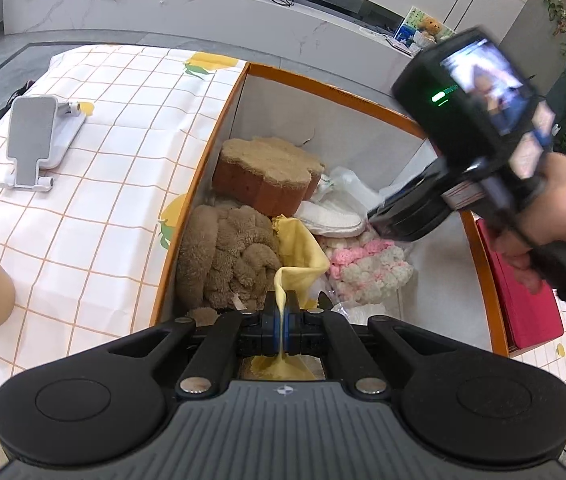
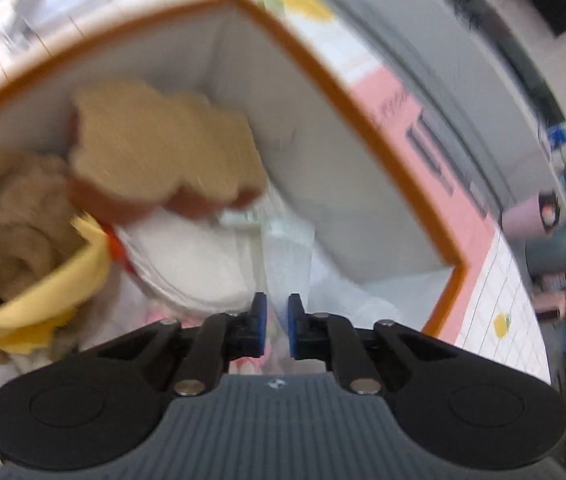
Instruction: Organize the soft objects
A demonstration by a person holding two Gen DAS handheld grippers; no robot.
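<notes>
Yellow cloth [image 1: 303,248] is clamped in the left tool [image 1: 281,320] and droops into the orange-rimmed box [image 1: 207,152] by the tabletop's right edge – likely for tucking among the plush toys; right tool [image 2: 276,328] – slightly apart, pinching nothing

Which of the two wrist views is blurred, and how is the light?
Right wrist view: motion-smeared, the tan sponge and orange box rim soft. Left wrist view: sharp on the yellow cloth, though the right gripper body is smeared; fisheye bends edges; even indoor light.
</notes>
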